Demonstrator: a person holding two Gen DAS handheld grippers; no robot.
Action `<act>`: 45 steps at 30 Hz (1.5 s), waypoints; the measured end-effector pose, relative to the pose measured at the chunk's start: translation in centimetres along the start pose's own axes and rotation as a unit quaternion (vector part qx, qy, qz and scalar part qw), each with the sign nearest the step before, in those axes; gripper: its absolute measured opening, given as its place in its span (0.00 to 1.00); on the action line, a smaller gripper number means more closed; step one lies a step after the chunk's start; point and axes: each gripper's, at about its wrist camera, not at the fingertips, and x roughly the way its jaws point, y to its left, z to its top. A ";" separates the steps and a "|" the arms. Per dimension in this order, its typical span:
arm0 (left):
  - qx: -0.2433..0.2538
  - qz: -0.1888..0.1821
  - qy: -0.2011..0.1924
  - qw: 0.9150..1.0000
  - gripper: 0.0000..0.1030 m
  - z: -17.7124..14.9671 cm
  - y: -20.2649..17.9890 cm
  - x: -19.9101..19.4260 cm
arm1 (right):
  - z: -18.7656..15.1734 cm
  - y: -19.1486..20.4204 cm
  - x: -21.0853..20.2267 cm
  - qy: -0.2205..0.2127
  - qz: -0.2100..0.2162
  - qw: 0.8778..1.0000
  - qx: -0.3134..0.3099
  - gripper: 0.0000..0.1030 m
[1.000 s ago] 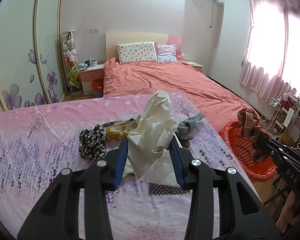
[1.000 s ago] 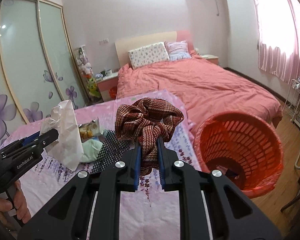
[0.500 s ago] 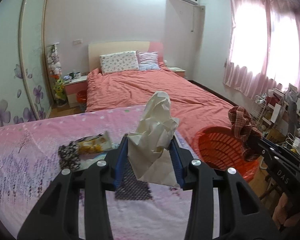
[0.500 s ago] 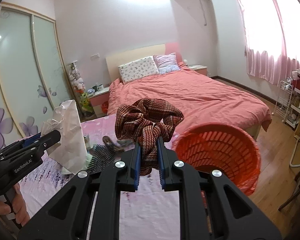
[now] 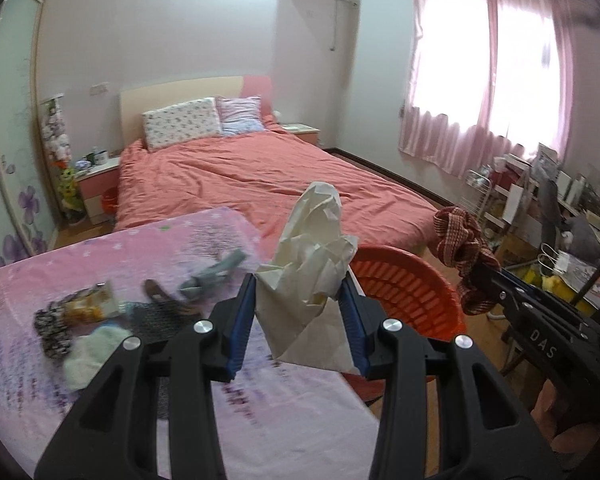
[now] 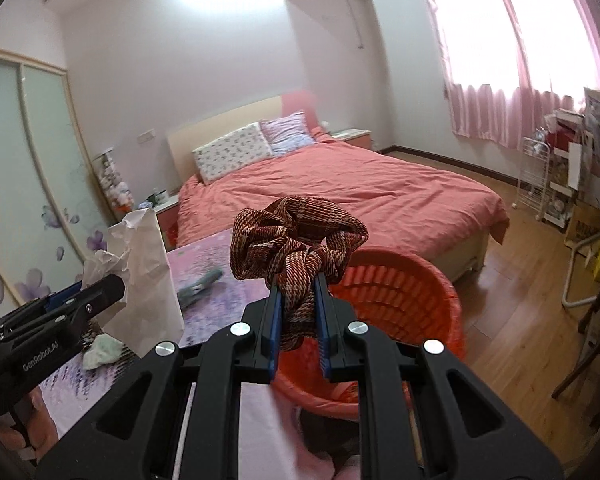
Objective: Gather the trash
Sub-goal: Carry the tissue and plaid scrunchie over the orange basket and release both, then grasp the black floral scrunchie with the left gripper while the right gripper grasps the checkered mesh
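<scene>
Trash for collection was split between the two grippers and the pink flowered table cover [image 5: 188,240]. Taking the orange slatted basket [image 5: 404,288] as the landmark: the left gripper [image 5: 300,312] stood partly closed, its blue pads pressed on the sides of a crumpled cream paper bag [image 5: 312,252], which rose upright just left of the basket's rim. The right gripper [image 6: 296,316] was nearly closed, clamped on the lower folds of a red-brown woven scrunchie [image 6: 296,236], whose loop stood above the fingers and in front of the basket's near rim in the right wrist view. In the left wrist view the same scrunchie [image 5: 460,240] hung at the basket's right side.

Left of the basket, on the cover, lay a grey cloth scrap [image 5: 216,272], a yellow snack wrapper [image 5: 88,304], a black flowered scrunchie [image 5: 52,332], a pale green wad [image 5: 96,348] and a dark mesh piece [image 5: 160,316], all blurred. Beyond the basket stood a bed with a coral quilt [image 5: 260,176].
</scene>
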 end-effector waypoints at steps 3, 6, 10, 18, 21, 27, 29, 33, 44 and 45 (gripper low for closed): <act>0.006 -0.014 0.006 1.000 0.40 0.3 -1.7 2.0 | 0.2 -1.3 1.1 0.004 -0.008 1.000 0.008 0.15; 0.011 -0.028 0.013 0.999 0.40 0.3 -3.1 4.0 | 0.3 -2.4 2.0 0.008 -0.014 1.000 0.016 0.15; 0.015 -0.040 0.026 0.999 0.41 0.5 -4.7 7.1 | 0.3 -3.8 3.2 0.016 -0.016 0.999 0.028 0.15; 0.019 -0.028 0.056 0.998 0.58 -0.7 -4.9 12.0 | -0.1 -4.6 5.2 0.034 -0.016 0.999 0.034 0.41; 0.012 -0.020 0.062 0.998 0.61 -1.3 -3.4 12.5 | -0.5 -4.3 5.0 0.038 -0.019 0.999 0.034 0.44; -0.011 -0.015 0.067 0.998 0.62 -1.8 -0.7 12.2 | -0.7 -3.4 4.6 0.044 -0.026 0.998 0.027 0.46; -0.008 -0.009 0.061 0.998 0.62 -1.8 -0.2 11.4 | -0.5 -2.9 4.2 0.041 -0.031 0.999 0.018 0.46; -0.010 0.014 0.056 0.998 0.62 -2.3 1.6 9.7 | -0.2 -1.5 3.6 0.037 -0.031 0.999 0.001 0.47; -0.041 0.117 0.066 0.990 0.66 -6.3 12.6 3.9 | -2.2 4.1 3.8 0.059 -0.001 0.997 -0.055 0.48; -0.049 0.130 0.068 0.988 0.67 -6.8 14.0 3.4 | -2.5 4.6 3.9 0.062 0.002 0.996 -0.060 0.48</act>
